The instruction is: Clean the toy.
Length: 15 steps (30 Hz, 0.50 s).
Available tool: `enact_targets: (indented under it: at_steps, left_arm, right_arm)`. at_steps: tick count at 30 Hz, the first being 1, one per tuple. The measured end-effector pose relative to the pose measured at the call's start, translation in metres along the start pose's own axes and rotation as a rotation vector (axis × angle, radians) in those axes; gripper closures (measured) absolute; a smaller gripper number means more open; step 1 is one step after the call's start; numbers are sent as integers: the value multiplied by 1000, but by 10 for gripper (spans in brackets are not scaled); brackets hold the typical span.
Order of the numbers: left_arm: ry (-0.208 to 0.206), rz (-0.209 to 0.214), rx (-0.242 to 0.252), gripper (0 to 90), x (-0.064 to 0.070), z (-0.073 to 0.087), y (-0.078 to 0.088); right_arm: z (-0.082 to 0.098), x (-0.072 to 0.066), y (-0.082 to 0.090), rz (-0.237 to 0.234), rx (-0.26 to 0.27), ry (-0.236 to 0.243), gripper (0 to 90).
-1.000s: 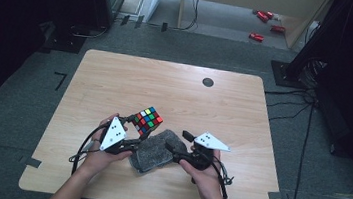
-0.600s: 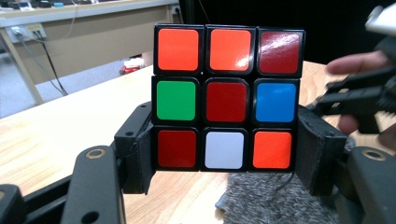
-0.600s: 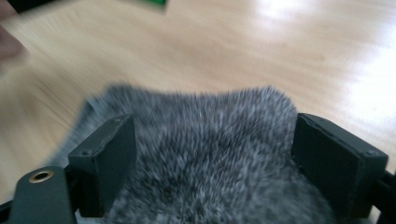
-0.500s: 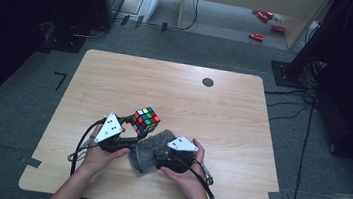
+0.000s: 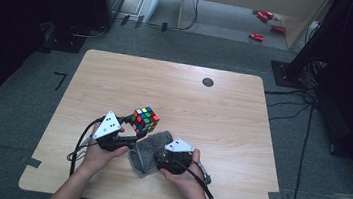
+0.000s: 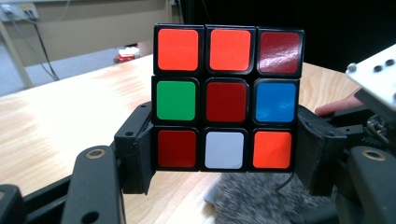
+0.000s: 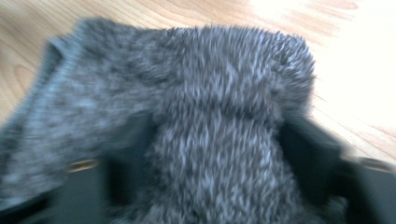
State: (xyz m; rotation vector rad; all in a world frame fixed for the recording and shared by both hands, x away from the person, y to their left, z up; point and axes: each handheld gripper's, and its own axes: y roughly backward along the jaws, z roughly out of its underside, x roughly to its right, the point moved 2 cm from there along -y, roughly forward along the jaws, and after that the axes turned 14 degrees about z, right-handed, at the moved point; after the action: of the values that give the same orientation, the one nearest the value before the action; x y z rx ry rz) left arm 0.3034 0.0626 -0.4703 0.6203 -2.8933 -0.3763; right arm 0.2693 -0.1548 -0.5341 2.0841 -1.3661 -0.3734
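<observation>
Presently catalogued: one scrambled puzzle cube (image 5: 144,121), held in the left gripper (image 5: 128,129), its fingers (image 6: 136,156) clamped on the cube's two lower sides and carrying it clear above the worktop (image 5: 223,115). One grey fuzzy cloth (image 5: 148,149), lying on the worktop just below and beside the cube, toward the near edge. Right gripper (image 5: 158,157), set on the cloth; its fingers had just been closing, and a ridge of the pile stood gathered between them (image 7: 212,154), pinched, though the blur left the firmness of the hold uncertain.

Step in hand, as judged: securing the cloth while the cube was kept aloft, likely ahead of wiping or wrapping it. The next move would call for a firm pinch, then lifting the cloth up to the cube without the two grippers knocking together, since they stood close.

Room: the far half and the right side of the worktop lay bare save a small dark disc (image 5: 208,82), well apart. The near edge ran close under both hands, so any sweep was better directed away from the person.
</observation>
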Motion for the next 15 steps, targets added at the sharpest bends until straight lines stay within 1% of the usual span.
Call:
enact_targets:
  at_steps: [1,2,3,5,6,7,9,11,12,15]
  left_arm:
    - [2,6,0,350,0,0,0]
    - [-1,9,-2,351,1,0,0]
    - [-4,10,-3,350,1,0,-1]
    - [-8,16,-7,350,2,0,-1]
    - [-11,19,-10,350,2,1,-1]
    - [-13,22,-14,350,2,1,-1]
    - [-13,27,-22,351,2,2,-2]
    - [-21,35,-33,350,4,4,-5]
    - [-31,39,-43,350,6,4,-7]
    - [-73,58,-83,350,13,6,-13]
  right_arm:
    - [1,3,2,2,1,-11,586]
    - [2,6,2,3,3,-24,628]
    - [2,9,2,-4,0,-44,655]
    - [1,16,6,-4,-18,-54,691]
    - [0,19,9,3,-16,-58,702]
    - [-1,23,13,3,-1,-68,708]
    - [-7,32,24,5,45,-97,713]
    - [-16,40,37,20,108,-120,714]
    - [-21,43,44,29,142,-127,714]
    - [-34,52,65,34,245,-162,713]
